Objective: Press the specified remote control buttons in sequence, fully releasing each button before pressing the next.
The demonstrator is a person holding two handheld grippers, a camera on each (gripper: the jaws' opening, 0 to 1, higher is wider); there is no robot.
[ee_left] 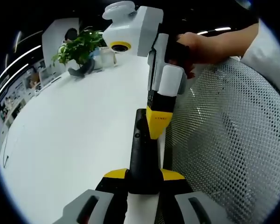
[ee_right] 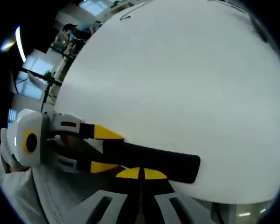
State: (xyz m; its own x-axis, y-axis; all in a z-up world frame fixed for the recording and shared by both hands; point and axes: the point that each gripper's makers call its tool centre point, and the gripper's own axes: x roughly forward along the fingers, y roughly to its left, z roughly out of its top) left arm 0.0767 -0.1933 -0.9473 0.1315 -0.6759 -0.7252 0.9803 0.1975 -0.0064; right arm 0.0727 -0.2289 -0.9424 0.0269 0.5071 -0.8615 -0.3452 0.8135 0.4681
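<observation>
Clamped between the left gripper (ee_left: 143, 179)'s yellow-tipped jaws, the black remote control (ee_left: 142, 158) is sticking out over the white surface (ee_left: 74, 140). Coming down onto the remote's upper face, the right gripper (ee_left: 157, 128) is touching it with jaws pressed together. Beside the remote, a grey mesh chair back (ee_left: 228, 140) is standing; beyond it, a potted plant (ee_left: 79, 49) is sitting.

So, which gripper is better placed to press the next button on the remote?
The right gripper. Its shut yellow tips sit right at the black remote's button face, while the left gripper is shut on the remote's near end, holding it steady above the white table.
</observation>
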